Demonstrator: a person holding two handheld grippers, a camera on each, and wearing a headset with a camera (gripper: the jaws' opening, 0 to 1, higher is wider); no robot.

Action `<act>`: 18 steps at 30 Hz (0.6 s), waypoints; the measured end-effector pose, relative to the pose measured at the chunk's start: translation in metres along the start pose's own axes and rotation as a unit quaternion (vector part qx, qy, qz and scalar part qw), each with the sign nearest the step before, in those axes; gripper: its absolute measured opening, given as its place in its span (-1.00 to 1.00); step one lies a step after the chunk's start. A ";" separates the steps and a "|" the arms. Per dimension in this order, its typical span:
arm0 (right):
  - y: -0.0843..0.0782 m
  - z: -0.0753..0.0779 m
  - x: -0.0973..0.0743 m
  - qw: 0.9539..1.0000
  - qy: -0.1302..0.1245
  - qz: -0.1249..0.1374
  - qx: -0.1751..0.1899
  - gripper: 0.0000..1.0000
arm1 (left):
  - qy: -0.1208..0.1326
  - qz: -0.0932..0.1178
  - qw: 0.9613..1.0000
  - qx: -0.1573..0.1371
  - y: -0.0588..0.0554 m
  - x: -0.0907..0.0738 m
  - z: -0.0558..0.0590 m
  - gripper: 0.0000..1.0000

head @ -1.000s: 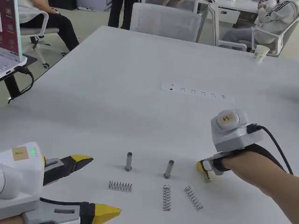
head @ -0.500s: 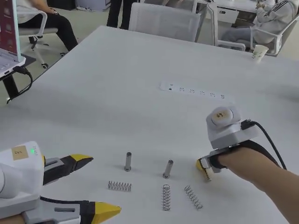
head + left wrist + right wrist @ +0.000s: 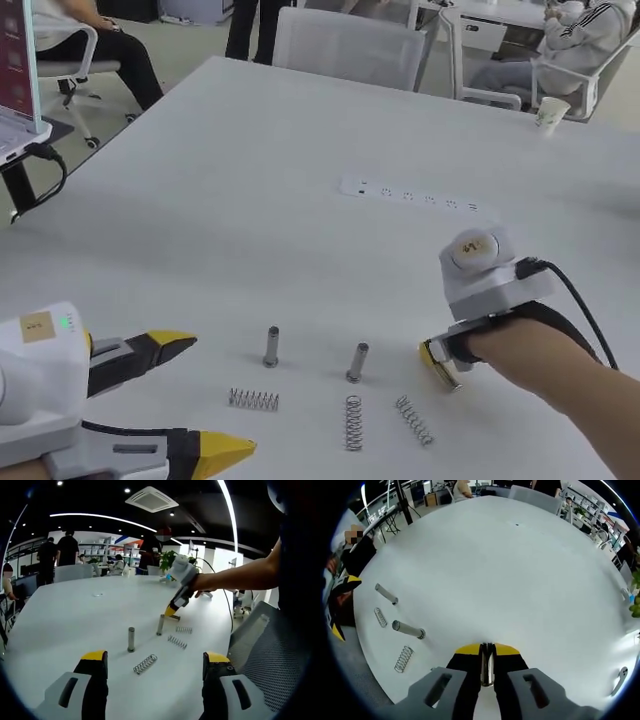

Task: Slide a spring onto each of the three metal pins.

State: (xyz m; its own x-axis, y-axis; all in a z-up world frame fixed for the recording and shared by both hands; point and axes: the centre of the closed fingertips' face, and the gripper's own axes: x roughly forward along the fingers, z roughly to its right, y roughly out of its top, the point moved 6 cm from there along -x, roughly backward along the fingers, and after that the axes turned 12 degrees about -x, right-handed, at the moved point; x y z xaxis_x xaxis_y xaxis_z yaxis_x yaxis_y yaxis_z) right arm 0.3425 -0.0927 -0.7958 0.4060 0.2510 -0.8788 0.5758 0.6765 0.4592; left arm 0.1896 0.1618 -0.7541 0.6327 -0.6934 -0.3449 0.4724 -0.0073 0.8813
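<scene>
Right tongs (image 3: 486, 650) clenched on a pin (image 3: 486, 667), mostly hidden between them, left tongs (image 3: 155, 656) released, cut off below, three loose springs (image 3: 353, 422) lying on the surface (image 3: 250, 200)

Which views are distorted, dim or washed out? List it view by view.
Head view: even soft light, sharp, little distortion; a standing pin casts a faint shadow on the table. Left gripper view: strong fisheye, the ceiling light strip bows, dark ceiling against the bright table. Right gripper view: fisheye curves the table's edge, white top nearly washed out beyond the held pin in the right gripper.
</scene>
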 end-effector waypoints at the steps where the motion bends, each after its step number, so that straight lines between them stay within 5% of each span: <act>1: 0.000 0.000 -0.002 1.000 0.000 0.003 0.001 -0.89 | -0.001 0.000 1.000 0.000 0.000 0.000 0.000 0.49; 18: -0.013 -0.009 -0.040 0.998 -0.011 0.064 -0.002 -0.90 | -0.010 -0.003 1.000 0.009 0.003 0.003 0.005 0.48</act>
State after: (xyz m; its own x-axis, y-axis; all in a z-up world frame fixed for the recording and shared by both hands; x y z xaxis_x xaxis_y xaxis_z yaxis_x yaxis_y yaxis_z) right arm 0.3121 -0.1049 -0.7673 0.4918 0.3209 -0.8094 0.5151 0.6423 0.5675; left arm 0.1899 0.1564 -0.7506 0.6175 -0.7075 -0.3436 0.4643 -0.0248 0.8854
